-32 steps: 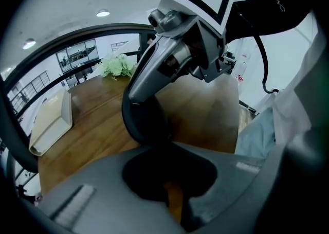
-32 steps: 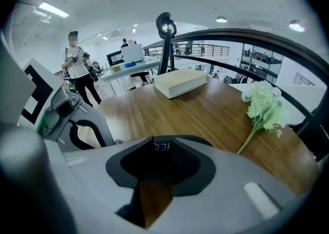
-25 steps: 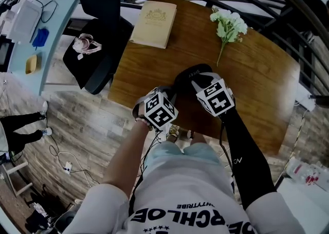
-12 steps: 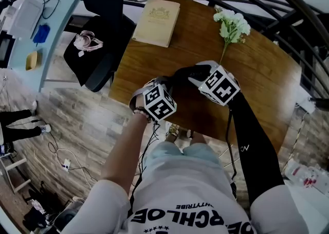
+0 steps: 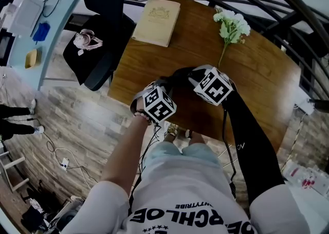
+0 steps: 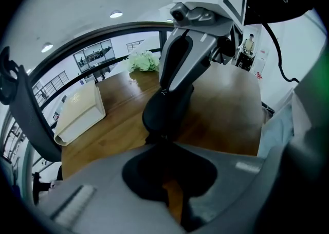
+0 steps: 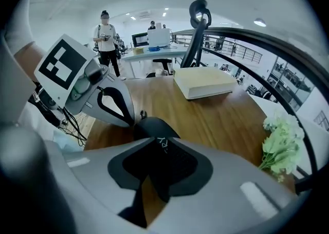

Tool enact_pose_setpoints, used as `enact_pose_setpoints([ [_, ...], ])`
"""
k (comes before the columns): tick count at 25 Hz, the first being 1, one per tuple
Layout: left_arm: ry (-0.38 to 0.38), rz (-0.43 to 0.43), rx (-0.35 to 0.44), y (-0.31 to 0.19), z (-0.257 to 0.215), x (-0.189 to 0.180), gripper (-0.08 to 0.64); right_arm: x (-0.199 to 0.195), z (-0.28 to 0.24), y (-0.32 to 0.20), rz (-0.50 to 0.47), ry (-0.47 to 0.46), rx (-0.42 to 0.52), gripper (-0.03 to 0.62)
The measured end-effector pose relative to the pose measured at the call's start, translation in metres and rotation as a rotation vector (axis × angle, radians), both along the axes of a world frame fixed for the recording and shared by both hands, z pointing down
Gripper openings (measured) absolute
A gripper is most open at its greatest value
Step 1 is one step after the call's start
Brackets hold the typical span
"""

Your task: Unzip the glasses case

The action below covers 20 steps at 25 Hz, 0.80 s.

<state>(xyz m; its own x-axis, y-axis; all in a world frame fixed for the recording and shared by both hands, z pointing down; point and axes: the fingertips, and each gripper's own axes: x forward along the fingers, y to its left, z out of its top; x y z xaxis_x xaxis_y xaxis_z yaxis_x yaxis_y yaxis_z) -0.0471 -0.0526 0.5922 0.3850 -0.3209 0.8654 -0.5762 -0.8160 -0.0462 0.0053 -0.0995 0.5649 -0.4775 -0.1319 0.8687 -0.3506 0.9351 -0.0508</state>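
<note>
1 glasses case (image 5: 180, 76), a black, rounded, soft-looking pouch with a fine woven texture and small pale lettering, sits between the 2 grippers over the near-left part of the surface (image 5: 257, 78). The left gripper (image 6: 163, 143) has its grey jaws pinched almost fully together on the case's near end. Only a thin sliver of wood shows between the black pads, and which part of the case they nip cannot be told. The right gripper (image 7: 154, 145) comes in from the opposite end. Its jaws are closing with the case's body between the pads, filling the gap. Each gripper carries 1 white cube with black square markers.

The surface is smooth, warm brown wood with a straight grain and squared edges. The case is close to its near edge and not far from the left corner. Bare wood lies open to the right and toward the far side. There, 1 thick cream book (image 5: 157, 16) lies flat by the far-left edge, well apart from 1 sprig of white flowers (image 5: 231, 24) with green leaves by the far-right edge.

Beyond the left edge stands 1 black chair (image 5: 97, 27) with pink headphones (image 5: 86, 42) on its seat, over a grey plank floor (image 5: 77, 120). A curved black railing (image 5: 288, 1) runs behind.
</note>
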Motion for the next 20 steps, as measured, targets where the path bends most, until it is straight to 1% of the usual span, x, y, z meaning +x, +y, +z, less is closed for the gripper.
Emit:
enact_pose_setpoints([
  [9,0.034,0.045,-0.025,0.013,-0.001,0.021,0.112,-0.001,-0.002,0.0,0.017,-0.018,-0.004,0.097],
  [10,0.048,0.052,-0.03,0.014,-0.001,0.024,0.111,-0.001,-0.002,0.001,0.021,-0.02,-0.004,0.097],
  [11,0.079,0.066,-0.04,0.017,-0.003,0.032,0.11,-0.001,-0.002,0.001,0.024,-0.021,-0.004,0.097],
  [13,0.162,0.107,-0.062,0.025,-0.009,0.057,0.11,0.0,-0.002,-0.001,0.033,-0.023,0.001,0.097],
  [14,0.18,0.119,-0.061,0.027,-0.01,0.068,0.11,0.0,-0.002,-0.001,0.037,-0.021,0.003,0.097],
  [16,0.178,0.111,-0.043,0.027,-0.01,0.077,0.11,0.0,-0.001,0.0,0.046,-0.016,0.002,0.097],
  [20,0.155,0.084,-0.008,0.026,-0.007,0.075,0.11,0.0,-0.002,0.001,0.061,-0.026,0.005,0.097],
])
